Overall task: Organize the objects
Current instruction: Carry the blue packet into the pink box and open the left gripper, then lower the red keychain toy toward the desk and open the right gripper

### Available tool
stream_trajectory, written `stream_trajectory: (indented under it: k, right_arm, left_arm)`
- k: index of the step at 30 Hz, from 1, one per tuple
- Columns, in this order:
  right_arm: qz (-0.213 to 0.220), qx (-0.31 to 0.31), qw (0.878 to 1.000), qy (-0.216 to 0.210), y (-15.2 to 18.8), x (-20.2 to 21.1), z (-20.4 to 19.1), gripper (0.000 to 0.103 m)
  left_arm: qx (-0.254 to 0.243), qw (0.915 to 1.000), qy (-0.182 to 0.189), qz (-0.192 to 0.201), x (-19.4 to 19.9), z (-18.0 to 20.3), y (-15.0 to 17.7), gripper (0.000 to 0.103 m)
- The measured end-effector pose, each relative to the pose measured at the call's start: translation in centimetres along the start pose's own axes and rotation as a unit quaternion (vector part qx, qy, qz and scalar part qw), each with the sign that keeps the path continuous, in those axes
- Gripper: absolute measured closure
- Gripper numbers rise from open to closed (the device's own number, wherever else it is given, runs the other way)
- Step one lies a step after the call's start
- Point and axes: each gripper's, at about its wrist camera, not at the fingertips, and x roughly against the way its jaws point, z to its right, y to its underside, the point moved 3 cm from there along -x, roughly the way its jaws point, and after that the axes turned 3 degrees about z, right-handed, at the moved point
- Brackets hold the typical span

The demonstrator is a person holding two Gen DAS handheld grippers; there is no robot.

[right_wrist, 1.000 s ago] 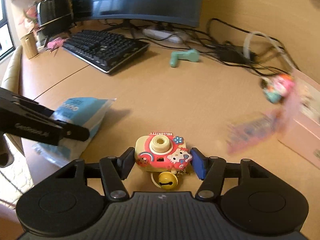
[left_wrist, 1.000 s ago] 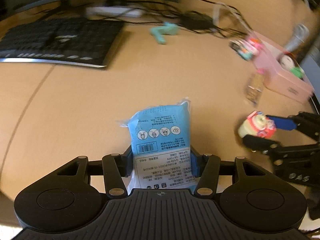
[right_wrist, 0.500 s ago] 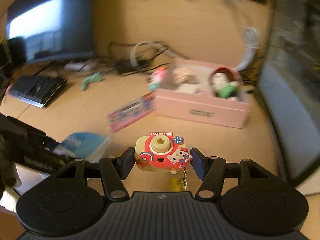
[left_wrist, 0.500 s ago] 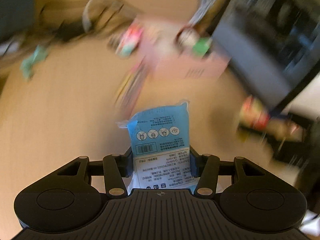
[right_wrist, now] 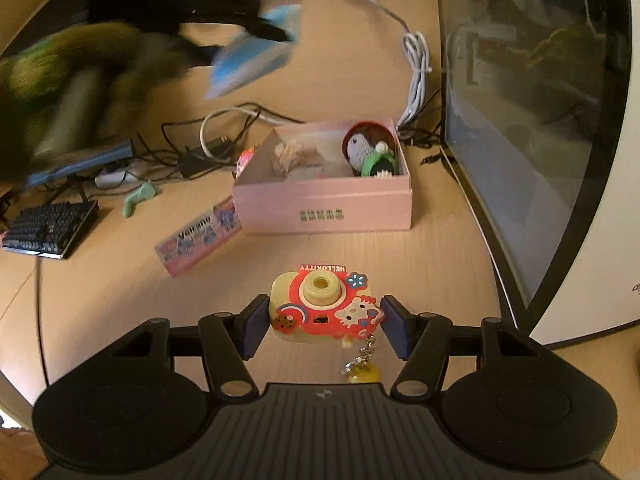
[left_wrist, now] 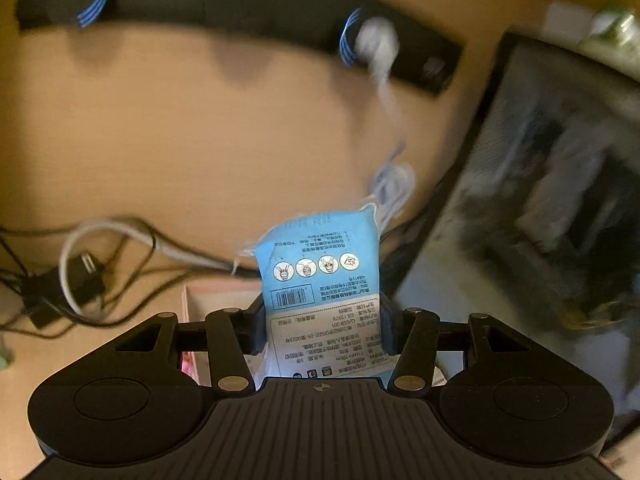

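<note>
One red-and-cream toy camera (right_wrist: pixel 322 309), yellow charm dangling.

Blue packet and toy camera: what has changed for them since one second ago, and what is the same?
The left hand-held gripper carried the blue packet up from beside the keyboard to above the pink box. The right hand-held gripper swung the toy camera round to face that box. Nothing was released: both grips are unchanged, and the box contents did not move.

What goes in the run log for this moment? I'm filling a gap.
left gripper: shut on blue tissue packet | right gripper: shut on red toy camera | pink cardboard box: open, beyond camera
</note>
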Motion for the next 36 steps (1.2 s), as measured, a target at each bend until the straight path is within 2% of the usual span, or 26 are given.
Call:
stream_trajectory:
  k: [2, 6, 8, 9, 11, 12, 17, 23, 24, 26, 27, 29, 31, 33, 36]
  right_arm:
    - [-0.003, 0.016, 1.000, 0.000, 0.3, 0.0, 0.1, 0.043]
    - [-0.012, 0.028, 1.000, -0.002, 0.8, -0.1, 1.3, 0.043]
    - [-0.025, 0.020, 0.999, -0.002, 1.1, -0.6, 2.1, 0.043]
    - [-0.031, 0.018, 0.999, -0.002, 1.2, -0.9, 2.5, 0.043]
    - [-0.040, 0.021, 0.999, -0.005, 1.2, -1.5, 3.0, 0.043]
    - [-0.040, 0.024, 0.999, -0.006, 1.2, -1.7, 3.1, 0.043]
    - [-0.032, 0.035, 0.999, -0.021, 0.4, -1.9, 3.1, 0.043]
    - [-0.047, 0.065, 0.997, -0.012, 0.6, -2.0, 2.9, 0.042]
    - [-0.051, 0.066, 0.996, -0.007, 0.8, -2.0, 2.8, 0.040]
    - [-0.057, 0.059, 0.997, 0.000, 1.2, -1.8, 2.8, 0.034]
    - [-0.061, 0.053, 0.997, 0.002, 1.4, -1.9, 2.7, 0.034]
    - [-0.064, 0.050, 0.997, 0.006, 1.6, -2.0, 2.0, 0.034]
    - [-0.061, 0.062, 0.996, 0.015, 1.6, -1.8, 0.9, 0.034]
    - [-0.058, 0.068, 0.996, 0.025, 1.8, -1.6, 0.1, 0.033]
    - [-0.059, 0.058, 0.996, 0.039, 2.3, -1.1, -0.1, 0.031]
  left_arm:
    - [0.017, 0.9994, 0.003, -0.029, -2.8, -0.7, 1.6, 0.047]
    - [0.061, 0.9954, -0.028, -0.068, -5.9, -2.7, 4.6, 0.047]
    - [0.053, 0.9946, -0.035, -0.082, -6.9, -2.9, 5.7, 0.046]
    - [0.033, 0.9945, -0.048, -0.088, -7.4, -2.8, 6.4, 0.045]
    - [-0.023, 0.9938, -0.077, -0.077, -7.4, -2.3, 7.0, 0.043]
    - [-0.035, 0.9925, -0.088, -0.076, -7.5, -2.2, 7.2, 0.043]
    - [-0.022, 0.9908, -0.125, -0.048, -6.2, -2.6, 6.7, 0.044]
    - [-0.008, 0.9955, -0.094, 0.007, -2.4, -2.0, 4.5, 0.047]
    - [-0.013, 0.9959, -0.089, 0.005, -2.1, -1.9, 4.2, 0.047]
    - [-0.022, 0.9965, -0.071, -0.038, -2.7, -1.8, 4.2, 0.047]
    - [-0.025, 0.9963, -0.067, -0.047, -2.9, -2.0, 4.2, 0.047]
    - [-0.031, 0.9958, -0.086, -0.007, -2.0, -2.3, 3.8, 0.050]
    - [0.007, 0.9966, -0.080, 0.017, -0.8, -3.2, 3.1, 0.050]
    - [0.036, 0.9976, -0.057, 0.011, 0.2, -3.9, 2.8, 0.050]
    - [0.024, 0.9988, -0.043, -0.002, 2.3, -4.2, 3.6, 0.050]
